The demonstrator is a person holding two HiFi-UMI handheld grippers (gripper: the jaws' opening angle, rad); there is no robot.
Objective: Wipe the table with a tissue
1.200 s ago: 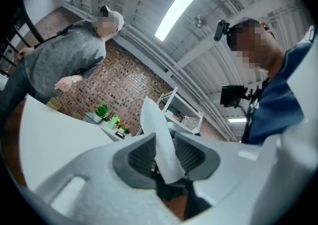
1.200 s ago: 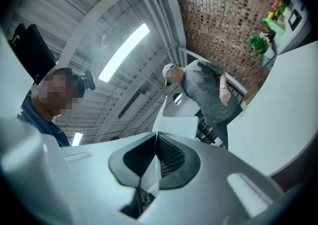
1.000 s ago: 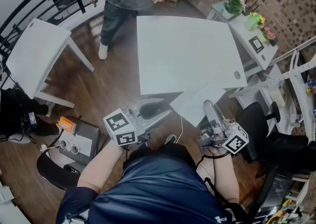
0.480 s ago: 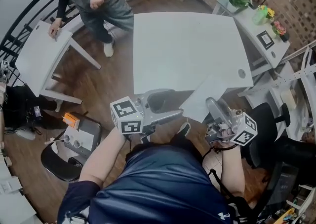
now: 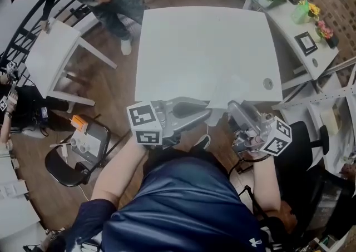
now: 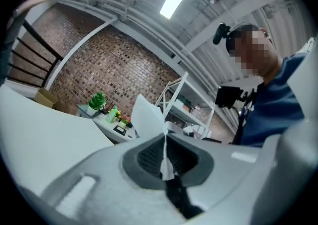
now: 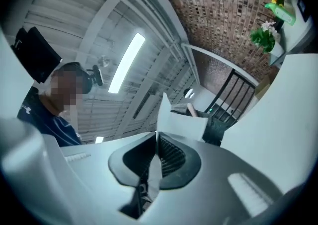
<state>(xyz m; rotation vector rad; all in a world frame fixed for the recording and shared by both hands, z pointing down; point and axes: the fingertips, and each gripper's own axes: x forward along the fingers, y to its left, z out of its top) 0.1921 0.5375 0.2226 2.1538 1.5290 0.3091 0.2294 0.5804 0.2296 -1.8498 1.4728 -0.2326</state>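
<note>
Tissue (image 5: 233, 92) moved onto table (image 5: 189, 45) edge; person (image 5: 119, 6) near far-left corner.

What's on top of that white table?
A tissue held over the table's near edge, pinched by the left gripper, whose jaws have just closed on it, and the right gripper. Also a small round cap. Whatever the tissue covers is hidden.
</note>
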